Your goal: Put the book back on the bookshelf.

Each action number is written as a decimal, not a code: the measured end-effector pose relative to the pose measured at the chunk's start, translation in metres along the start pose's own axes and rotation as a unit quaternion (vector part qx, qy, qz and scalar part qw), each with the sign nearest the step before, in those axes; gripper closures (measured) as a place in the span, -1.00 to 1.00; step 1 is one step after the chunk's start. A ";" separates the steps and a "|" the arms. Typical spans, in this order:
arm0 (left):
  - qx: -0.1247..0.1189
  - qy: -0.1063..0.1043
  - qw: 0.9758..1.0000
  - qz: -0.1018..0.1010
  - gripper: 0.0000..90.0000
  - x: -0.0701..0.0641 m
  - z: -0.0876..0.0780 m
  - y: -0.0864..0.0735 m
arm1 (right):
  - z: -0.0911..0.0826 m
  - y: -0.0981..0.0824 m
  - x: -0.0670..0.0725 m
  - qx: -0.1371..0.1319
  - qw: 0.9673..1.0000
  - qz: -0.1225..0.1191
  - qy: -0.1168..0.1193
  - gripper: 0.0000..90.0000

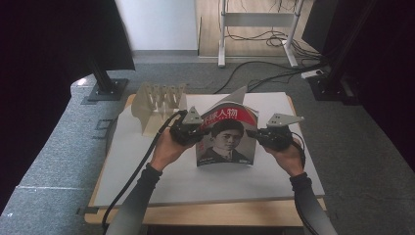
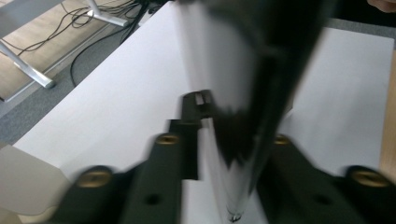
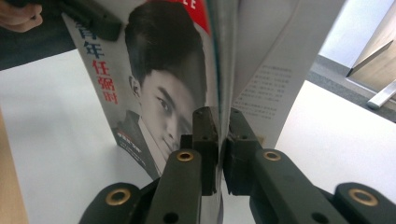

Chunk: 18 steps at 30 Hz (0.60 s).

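Observation:
A magazine (image 1: 226, 139) with a portrait and a red title band on its cover stands upright, slightly opened, on the white tabletop (image 1: 161, 171). My left gripper (image 1: 197, 134) is shut on its left edge, and my right gripper (image 1: 253, 133) is shut on its right edge. In the right gripper view the right gripper (image 3: 219, 135) pinches the cover and pages of the magazine (image 3: 159, 93). In the blurred left gripper view the left gripper (image 2: 233, 128) has the magazine's edge (image 2: 233, 93) running up between its jaws.
A beige slotted rack (image 1: 157, 102) stands at the table's back left, just behind the left hand. The table's wooden front edge (image 1: 205, 214) faces the person. Black stand bases (image 1: 105, 90) and cables (image 1: 264, 73) lie on the grey floor around the table.

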State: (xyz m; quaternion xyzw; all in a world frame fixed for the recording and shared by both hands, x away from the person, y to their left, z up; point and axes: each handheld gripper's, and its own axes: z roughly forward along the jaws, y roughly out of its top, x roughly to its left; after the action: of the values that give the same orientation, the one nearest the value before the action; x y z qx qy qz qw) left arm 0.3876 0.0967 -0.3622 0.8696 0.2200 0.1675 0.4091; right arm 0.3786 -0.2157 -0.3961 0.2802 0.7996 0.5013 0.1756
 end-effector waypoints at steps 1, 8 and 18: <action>0.000 -0.002 1.000 -0.002 0.91 0.002 0.000 -0.001 | -0.001 -0.001 0.000 0.000 1.000 0.001 -0.002 0.82; 0.003 -0.013 1.000 -0.001 0.93 0.009 -0.005 -0.003 | -0.004 -0.011 -0.003 0.023 0.999 0.004 -0.029 0.43; 0.013 -0.004 1.000 -0.021 0.93 0.023 -0.025 -0.009 | 0.001 -0.045 -0.008 0.067 0.996 0.040 -0.047 -0.18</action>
State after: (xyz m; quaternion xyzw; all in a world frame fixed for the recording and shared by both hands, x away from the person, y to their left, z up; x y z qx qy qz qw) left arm 0.3929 0.1294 -0.3518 0.8705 0.2386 0.1526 0.4024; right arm 0.3732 -0.2360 -0.4369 0.3460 0.8105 0.4395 0.1741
